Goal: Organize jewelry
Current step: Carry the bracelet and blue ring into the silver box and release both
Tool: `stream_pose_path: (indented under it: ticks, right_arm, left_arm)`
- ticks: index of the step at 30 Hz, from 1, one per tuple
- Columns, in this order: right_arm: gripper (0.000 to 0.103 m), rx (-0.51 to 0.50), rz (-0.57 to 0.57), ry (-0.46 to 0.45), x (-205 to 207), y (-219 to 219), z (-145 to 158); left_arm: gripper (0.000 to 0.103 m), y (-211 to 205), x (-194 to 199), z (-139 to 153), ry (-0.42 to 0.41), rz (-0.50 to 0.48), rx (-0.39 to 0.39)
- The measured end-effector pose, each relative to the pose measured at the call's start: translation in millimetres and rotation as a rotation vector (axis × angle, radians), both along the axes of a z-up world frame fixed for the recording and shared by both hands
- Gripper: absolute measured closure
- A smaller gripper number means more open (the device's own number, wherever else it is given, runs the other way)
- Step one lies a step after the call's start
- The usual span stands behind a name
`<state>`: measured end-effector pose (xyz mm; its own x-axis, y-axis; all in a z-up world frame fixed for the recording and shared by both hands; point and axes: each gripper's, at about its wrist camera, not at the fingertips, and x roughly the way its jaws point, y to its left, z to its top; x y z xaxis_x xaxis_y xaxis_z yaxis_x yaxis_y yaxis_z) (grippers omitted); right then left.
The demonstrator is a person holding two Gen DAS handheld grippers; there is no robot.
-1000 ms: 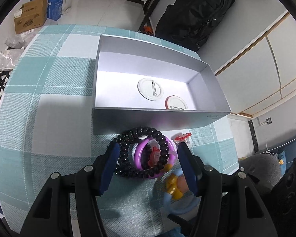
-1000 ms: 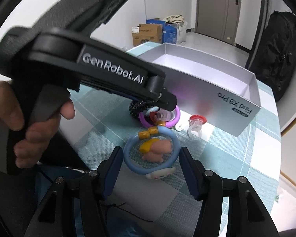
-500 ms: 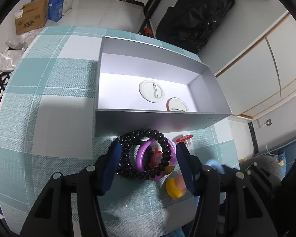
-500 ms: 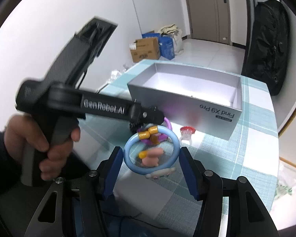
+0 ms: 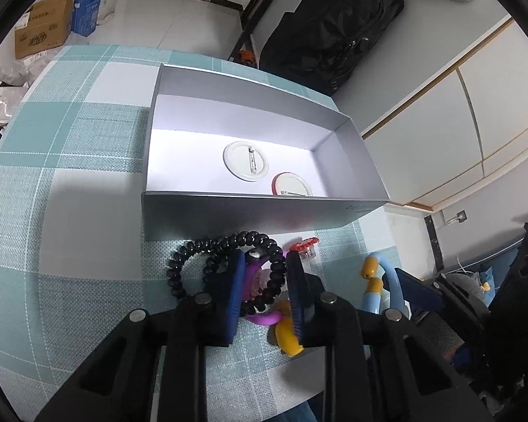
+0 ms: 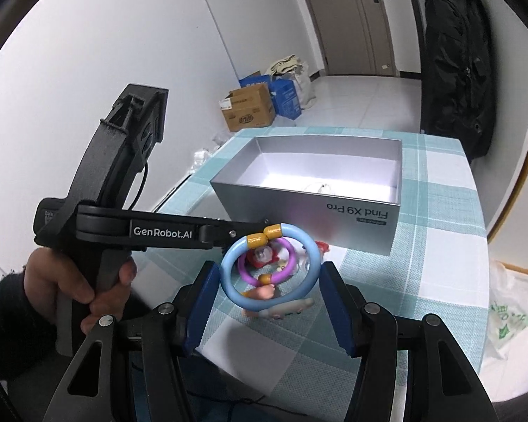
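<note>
Low in the left wrist view, the left gripper (image 5: 265, 286) has its blue pads drawn narrow around a bunched section of the black bead bracelet (image 5: 225, 246) and the purple bangle (image 5: 262, 316) lying inside it — the pads appear pressed on both, though whether the grip is firm cannot be told. The rest of the bead loop trails toward the frame's left, flat on the checked tablecloth (image 5: 70, 211).

At centre of the right wrist view, the right gripper (image 6: 269, 288) holds a light blue bangle (image 6: 271, 270) with yellow beads upright, its ring facing the camera, its sides against the pads and clear of the cloth.

Just above the beads in the left frame stands the near wall of the open grey box (image 5: 250, 211), its long axis running across the frame. Inside lie a white pin badge (image 5: 246, 160) and a red-rimmed badge (image 5: 291, 184). The coming move turns on that wall: each load probably has to rise over it, then go forward — the left one being nearer.
</note>
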<state>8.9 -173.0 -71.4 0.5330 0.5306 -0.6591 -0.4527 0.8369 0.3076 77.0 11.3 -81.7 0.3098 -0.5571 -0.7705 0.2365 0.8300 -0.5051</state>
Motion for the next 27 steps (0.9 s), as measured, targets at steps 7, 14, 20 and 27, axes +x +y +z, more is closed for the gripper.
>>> stream_pose_path:
  ticks: [7, 14, 20, 27]
  right_arm:
    - [0.045, 0.015, -0.009, 0.0, -1, -2, 1]
    - [0.045, 0.016, -0.01, 0.0, -1, -2, 0]
    - [0.045, 0.035, -0.015, -0.004, 0, -2, 3]
    - [0.045, 0.088, -0.031, -0.014, 5, -8, 11]
  left_arm:
    - [0.095, 8, -5, 5, -0.002, 0.014, 0.0]
    - [0.097, 20, -12, 13, -0.01, 0.036, -0.027]
    - [0.097, 30, -16, 18, -0.003, 0.054, -0.082]
    - [0.097, 41, -20, 36, -0.026, 0.076, -0.189]
